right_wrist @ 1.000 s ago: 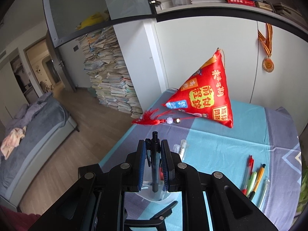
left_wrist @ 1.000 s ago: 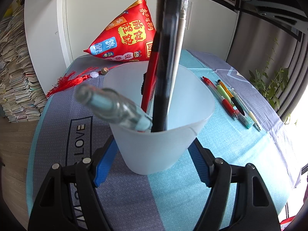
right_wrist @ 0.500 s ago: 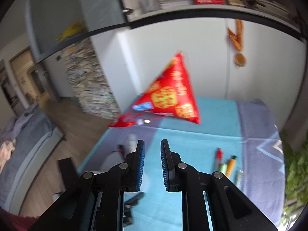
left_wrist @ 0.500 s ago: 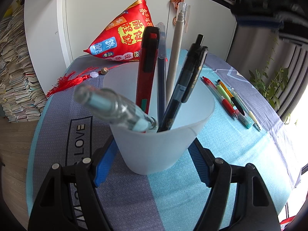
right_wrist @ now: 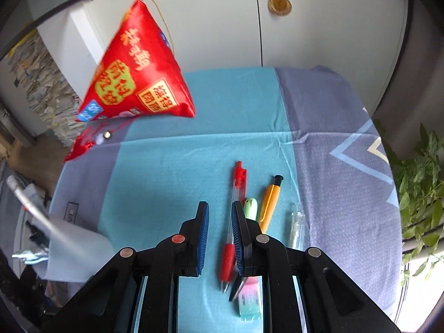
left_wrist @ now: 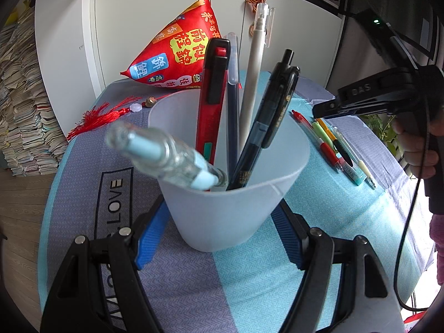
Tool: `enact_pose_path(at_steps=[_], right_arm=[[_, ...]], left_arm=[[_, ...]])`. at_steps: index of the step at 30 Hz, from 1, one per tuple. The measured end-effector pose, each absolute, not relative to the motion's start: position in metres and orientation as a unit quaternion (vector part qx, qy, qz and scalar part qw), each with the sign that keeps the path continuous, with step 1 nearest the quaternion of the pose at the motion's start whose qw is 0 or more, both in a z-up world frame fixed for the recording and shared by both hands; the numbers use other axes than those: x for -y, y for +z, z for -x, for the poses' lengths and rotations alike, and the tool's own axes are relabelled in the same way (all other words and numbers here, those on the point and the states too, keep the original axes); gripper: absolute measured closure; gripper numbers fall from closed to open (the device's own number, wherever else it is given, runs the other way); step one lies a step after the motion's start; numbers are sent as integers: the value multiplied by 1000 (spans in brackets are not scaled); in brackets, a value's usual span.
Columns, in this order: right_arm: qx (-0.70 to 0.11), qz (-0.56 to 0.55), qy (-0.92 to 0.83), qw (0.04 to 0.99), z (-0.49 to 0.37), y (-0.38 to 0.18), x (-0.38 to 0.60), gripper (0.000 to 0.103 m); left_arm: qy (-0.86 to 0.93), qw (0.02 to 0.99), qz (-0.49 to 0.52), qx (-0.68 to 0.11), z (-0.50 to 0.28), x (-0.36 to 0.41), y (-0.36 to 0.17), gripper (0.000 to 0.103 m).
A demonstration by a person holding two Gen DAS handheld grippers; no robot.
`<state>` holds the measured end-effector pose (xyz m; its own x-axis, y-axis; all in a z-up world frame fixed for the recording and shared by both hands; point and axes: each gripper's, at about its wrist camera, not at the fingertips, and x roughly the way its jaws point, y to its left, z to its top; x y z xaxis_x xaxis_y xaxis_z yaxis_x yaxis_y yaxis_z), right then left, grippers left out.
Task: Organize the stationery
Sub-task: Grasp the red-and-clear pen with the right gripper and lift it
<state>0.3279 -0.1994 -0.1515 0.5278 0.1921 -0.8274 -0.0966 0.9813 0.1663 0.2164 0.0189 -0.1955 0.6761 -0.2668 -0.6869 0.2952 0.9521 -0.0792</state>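
Note:
My left gripper (left_wrist: 219, 222) is shut on a frosted plastic cup (left_wrist: 230, 194), one blue pad on each side of its base. In the cup stand a black pen (left_wrist: 266, 127), a red utility knife (left_wrist: 212, 97), a white pen (left_wrist: 254, 63), a dark blue pen (left_wrist: 232, 105) and a clear light-blue pen (left_wrist: 166, 152) that leans out to the left. My right gripper (right_wrist: 220, 208) hangs over a row of pens on the cloth, its jaws narrowly apart and empty. A red pen (right_wrist: 236, 208) lies under the gap, with green (right_wrist: 251, 206), orange (right_wrist: 270, 202) and clear (right_wrist: 296, 227) pens to its right.
A red pyramid cushion (left_wrist: 177, 50) with a tassel (left_wrist: 102, 116) sits at the back of the cloth-covered table (right_wrist: 333, 127). Paper stacks (left_wrist: 19, 111) rise on the left and a plant (right_wrist: 421, 188) on the right. A hand (left_wrist: 416, 149) holds the right gripper's grip.
The black pen, held over the cup by my right gripper a second ago, now stands in the cup. The right gripper swung right and down over the row of pens. The left gripper stayed still.

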Motion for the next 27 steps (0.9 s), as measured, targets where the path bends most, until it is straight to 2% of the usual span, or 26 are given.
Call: enact_pose_path(at_steps=[4, 8, 22, 24, 27], right_arm=[[-493, -51, 68, 866, -345, -161, 202, 86], [-503, -45, 58, 861, -357, -168, 204, 81], [-516, -5, 40, 856, -378, -183, 190, 81], [-513, 12, 42, 857, -376, -183, 184, 88], [-502, -2, 59, 863, -365, -177, 180, 88]], left_arm=[[-154, 915, -19, -372, -217, -19, -196, 29], [-154, 915, -19, -372, -216, -19, -196, 29], [-154, 915, -19, -372, -217, -19, -196, 29], [-154, 915, -19, -373, -216, -19, -196, 29], [-154, 915, -19, -373, -216, -19, -196, 29]])
